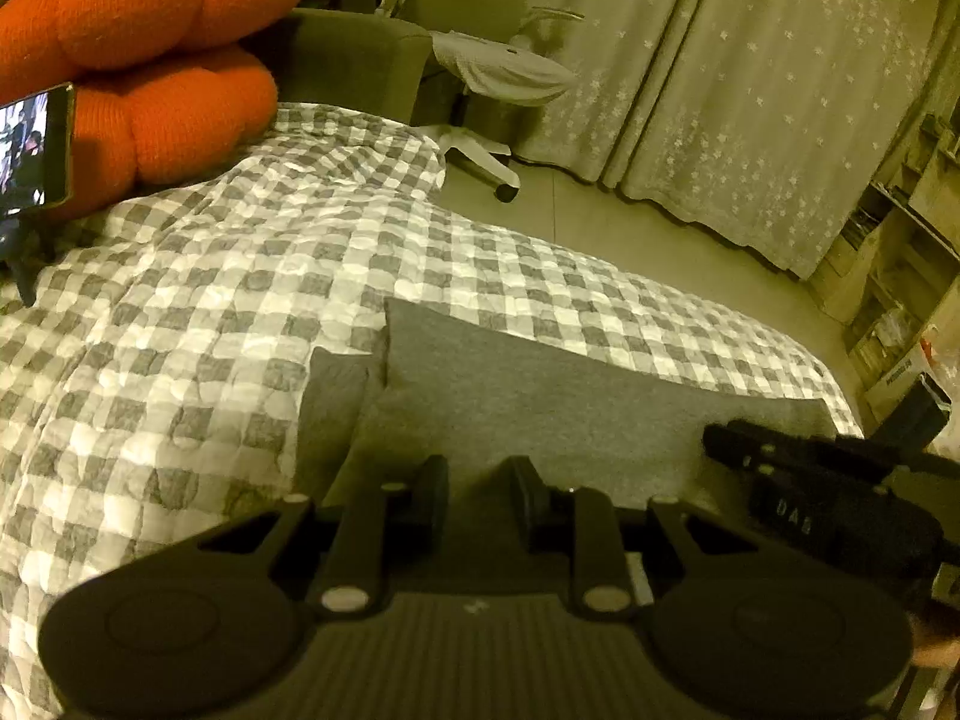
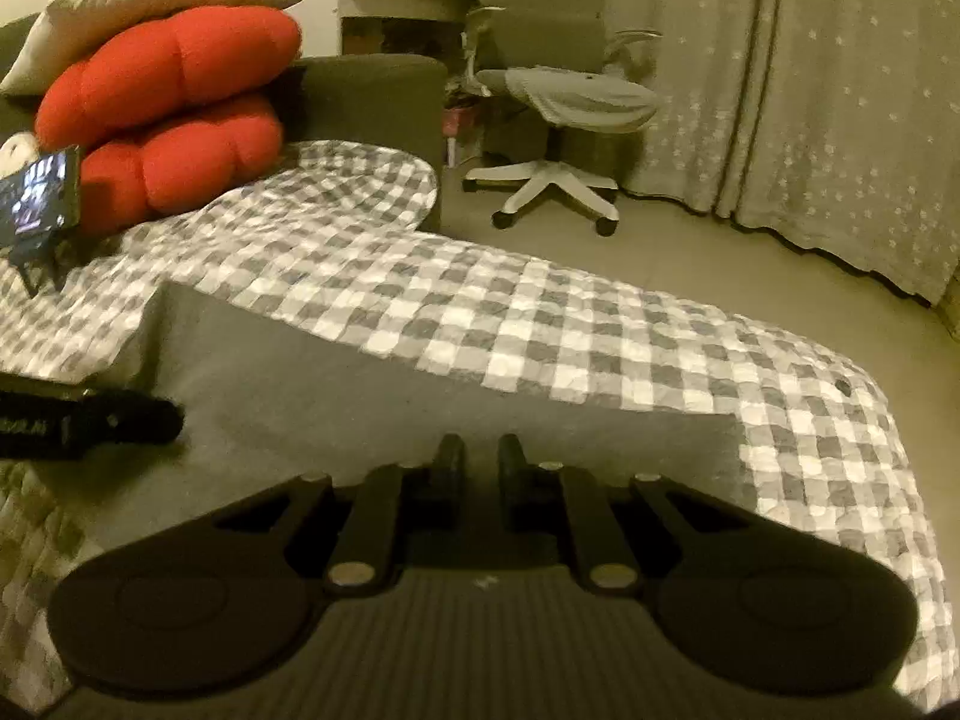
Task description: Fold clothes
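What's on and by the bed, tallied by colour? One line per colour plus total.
Grey: 1, garment lying flat on the bedspread
Red/orange: 2, cushions, upper stacked on lower
Beige: 1, pillow on top of the cushions
Grey-and-white check: 1, bedspread
White/grey: 1, office chair on the floor
Dark: 1, phone, screen lit
Total: 7
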Available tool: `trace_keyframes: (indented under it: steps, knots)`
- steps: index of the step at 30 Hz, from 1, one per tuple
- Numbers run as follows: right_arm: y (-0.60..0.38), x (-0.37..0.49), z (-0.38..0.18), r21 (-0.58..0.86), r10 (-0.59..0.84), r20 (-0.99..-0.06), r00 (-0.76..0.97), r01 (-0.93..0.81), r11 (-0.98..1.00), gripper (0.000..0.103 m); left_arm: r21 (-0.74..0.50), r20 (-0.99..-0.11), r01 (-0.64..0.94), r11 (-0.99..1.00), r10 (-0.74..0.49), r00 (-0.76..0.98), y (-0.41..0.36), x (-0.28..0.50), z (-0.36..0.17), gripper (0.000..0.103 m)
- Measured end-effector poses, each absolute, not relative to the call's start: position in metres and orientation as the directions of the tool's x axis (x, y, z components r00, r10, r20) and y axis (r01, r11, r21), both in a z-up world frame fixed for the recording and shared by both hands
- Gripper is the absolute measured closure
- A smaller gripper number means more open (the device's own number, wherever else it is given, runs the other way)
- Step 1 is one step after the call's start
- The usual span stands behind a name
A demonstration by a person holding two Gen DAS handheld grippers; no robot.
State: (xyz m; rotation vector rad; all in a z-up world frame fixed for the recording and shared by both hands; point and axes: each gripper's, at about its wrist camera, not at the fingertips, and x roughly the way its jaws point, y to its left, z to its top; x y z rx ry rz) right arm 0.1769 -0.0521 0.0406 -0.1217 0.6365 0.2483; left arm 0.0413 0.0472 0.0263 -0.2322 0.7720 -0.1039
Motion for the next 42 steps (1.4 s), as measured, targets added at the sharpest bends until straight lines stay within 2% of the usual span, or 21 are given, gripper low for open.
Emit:
trace_keyframes:
  steps: [6,11,16,25,29,34,42]
  knots:
    - [-0.057,0.162,0.057,0.034,0.215,-0.589,0.779,-0.242,0.97,0.084,-0.208,-0.662,0.026,0.978,-0.16,0.732,0.041,0.031,0.036,0.077]
    - [-0.05,0.14,0.068,0.058,0.272,-0.593,0.758,-0.297,0.953,0.08,-0.189,-0.654,0.05,0.981,-0.164,0.738,0.034,0.021,0.038,0.076]
    - [-0.041,0.139,0.055,0.019,0.27,-0.657,0.704,-0.343,0.939,0.08,-0.192,-0.677,0.019,0.981,-0.146,0.721,0.038,0.027,0.028,0.077]
    - [-0.038,0.123,0.064,0.047,0.312,-0.65,0.693,-0.373,0.927,0.08,-0.208,-0.671,0.015,0.978,-0.154,0.726,0.045,0.02,0.028,0.077]
    - [-0.031,0.123,0.054,-0.005,0.286,-0.668,0.687,-0.388,0.921,0.081,-0.214,-0.661,0.013,0.977,-0.155,0.734,0.048,0.018,0.027,0.077]
    - [-0.044,0.12,0.06,0.031,0.299,-0.66,0.689,-0.373,0.927,0.088,-0.229,-0.654,0.01,0.973,-0.162,0.739,0.054,0.01,0.027,0.077]
    - [-0.071,0.104,0.064,0.014,0.212,-0.686,0.696,-0.279,0.96,0.088,-0.259,-0.65,0.005,0.966,-0.178,0.739,0.067,0.001,0.027,0.079]
